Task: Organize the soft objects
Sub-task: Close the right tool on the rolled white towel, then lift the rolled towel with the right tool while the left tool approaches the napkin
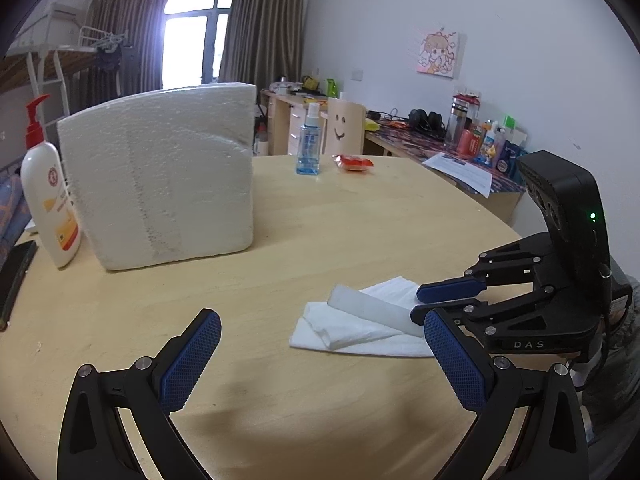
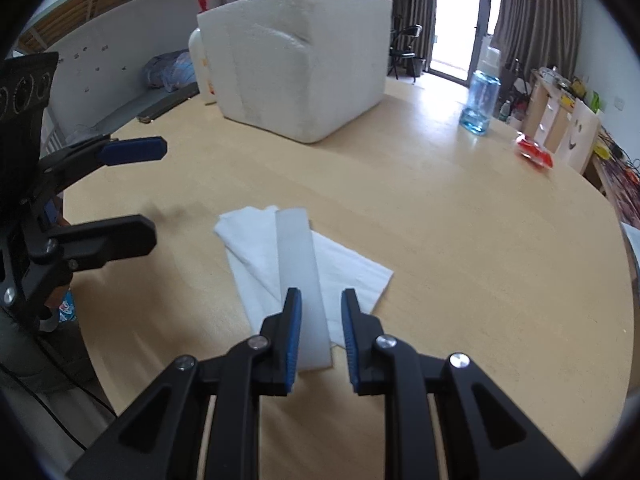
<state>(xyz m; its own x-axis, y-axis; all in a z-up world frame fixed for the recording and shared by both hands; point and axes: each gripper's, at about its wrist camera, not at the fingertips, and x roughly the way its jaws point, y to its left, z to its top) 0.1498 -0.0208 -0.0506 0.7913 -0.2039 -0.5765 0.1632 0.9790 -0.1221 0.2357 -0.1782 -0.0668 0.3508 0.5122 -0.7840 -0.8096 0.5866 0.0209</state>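
Two grippers face the work. The right gripper (image 2: 320, 332) has its jaws parted a little, straddling the near end of the foam strip (image 2: 298, 264) without visibly pinching it; whether a pad touches the strip's edge cannot be told. The strip's long axis runs away from these jaws, near to far, nearly in line with the fingers. It lies on top of a folded white cloth (image 2: 352, 272), which rests flat on the round wooden table (image 2: 460, 240). The left gripper (image 1: 320, 360) is spread wide, holding nothing, and hangs to the left of the pile, clear of it. By my judgement the right hand is the nearer and better aligned for a grasp. Farther off stands a large white foam block (image 2: 296, 60).
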